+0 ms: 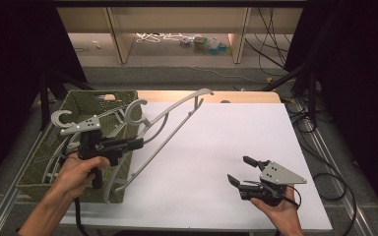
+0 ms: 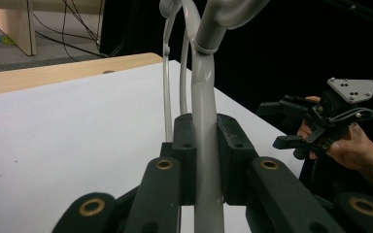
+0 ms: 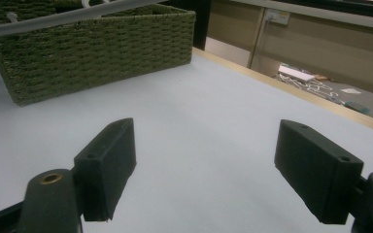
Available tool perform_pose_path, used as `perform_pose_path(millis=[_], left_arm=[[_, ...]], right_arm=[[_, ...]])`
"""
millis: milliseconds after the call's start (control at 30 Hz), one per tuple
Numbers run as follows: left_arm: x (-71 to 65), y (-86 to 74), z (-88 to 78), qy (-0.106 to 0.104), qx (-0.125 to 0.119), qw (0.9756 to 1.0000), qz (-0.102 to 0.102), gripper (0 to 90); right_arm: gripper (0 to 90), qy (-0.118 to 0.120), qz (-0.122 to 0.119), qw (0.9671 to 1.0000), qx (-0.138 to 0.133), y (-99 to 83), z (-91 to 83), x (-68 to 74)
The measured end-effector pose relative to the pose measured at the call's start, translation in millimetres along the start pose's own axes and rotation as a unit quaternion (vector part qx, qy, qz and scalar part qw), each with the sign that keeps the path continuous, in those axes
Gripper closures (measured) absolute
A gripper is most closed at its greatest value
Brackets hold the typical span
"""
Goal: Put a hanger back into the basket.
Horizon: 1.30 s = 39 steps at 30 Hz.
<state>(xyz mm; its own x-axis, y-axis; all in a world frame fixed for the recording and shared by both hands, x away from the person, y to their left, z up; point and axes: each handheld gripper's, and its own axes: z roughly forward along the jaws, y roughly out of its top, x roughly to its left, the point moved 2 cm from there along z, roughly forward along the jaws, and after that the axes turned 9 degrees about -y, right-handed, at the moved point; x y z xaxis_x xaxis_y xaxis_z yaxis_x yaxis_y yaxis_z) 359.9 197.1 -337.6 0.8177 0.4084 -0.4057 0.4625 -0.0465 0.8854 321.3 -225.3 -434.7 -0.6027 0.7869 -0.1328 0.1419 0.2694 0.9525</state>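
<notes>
My left tongs [image 1: 137, 143] are clamped on a grey hanger [image 1: 170, 120], pads pinching one of its curved arms just below the neck; in the left gripper view the tube [image 2: 206, 145] runs straight up between the two pads. My right tongs [image 1: 240, 170] stand wide with nothing between them, low over the bare white surface [image 1: 216, 147], well apart from the hanger

Where it sits: hook end hangs past my left tongs, over the green woven basket [image 1: 86, 101]; the long bottom bar slants away toward the far side of the surface, other end near the basket's front corner. More grey hangers [image 1: 54, 157] lie in the basket under my left hand [image 1: 76, 172]

Handling, my read:
- Light, looks like moulded plastic, stiff enough to keep shape but long arms will likely flex and swing
- Smooth rounded tube, so probably slippery in flat pads; may rotate in the grip
- Long lever from an off-centre grip, far end will sag or snag the basket rim or the other hangers
- Thin bar could crack if twisted hard

Where to take hold: present grip near the neck is decent; for the right tongs I'd pick the straight bottom bar or the opposite shoulder, to stop rotation

Writing: no brand, label or text legible on hanger, basket or tongs
</notes>
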Motion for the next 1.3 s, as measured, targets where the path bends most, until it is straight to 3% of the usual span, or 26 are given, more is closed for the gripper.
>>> perform_pose_path(millis=[333, 400, 533, 567, 867, 1300], left_arm=[[1.4, 14.8, -22.3, 0.003, -0.015, 0.9999, -0.003, 79.6], [5.5, 17.1, -27.2, 0.013, -0.019, 0.9997, 0.008, 79.6], [4.2, 20.6, -40.3, 0.016, -0.019, 0.9996, -0.015, 79.6], [5.0, 22.6, -43.8, 0.019, -0.022, 0.9995, -0.012, 79.6], [13.4, 36.8, -76.3, 0.065, -0.027, 0.9975, -0.003, 79.6], [48.2, 36.9, -115.1, 0.13, -0.023, 0.9912, -0.006, 79.6]], right_arm=[[23.8, 0.008, 0.003, 1.0, 0.0, -2.0, -0.9, 1.3], [23.8, 0.007, 0.0, 0.9999, 0.01, -2.5, -2.5, 1.4], [23.8, 0.006, 0.001, 1.0, 0.002, -3.4, -0.5, 1.9], [23.8, 0.006, 0.001, 1.0, 0.002, -3.4, -0.5, 1.9], [23.8, 0.011, 0.0, 0.9999, 0.01, -4.3, -0.3, 2.2], [23.8, 0.006, 0.004, 0.9999, 0.007, -5.4, 0.7, 1.2]])
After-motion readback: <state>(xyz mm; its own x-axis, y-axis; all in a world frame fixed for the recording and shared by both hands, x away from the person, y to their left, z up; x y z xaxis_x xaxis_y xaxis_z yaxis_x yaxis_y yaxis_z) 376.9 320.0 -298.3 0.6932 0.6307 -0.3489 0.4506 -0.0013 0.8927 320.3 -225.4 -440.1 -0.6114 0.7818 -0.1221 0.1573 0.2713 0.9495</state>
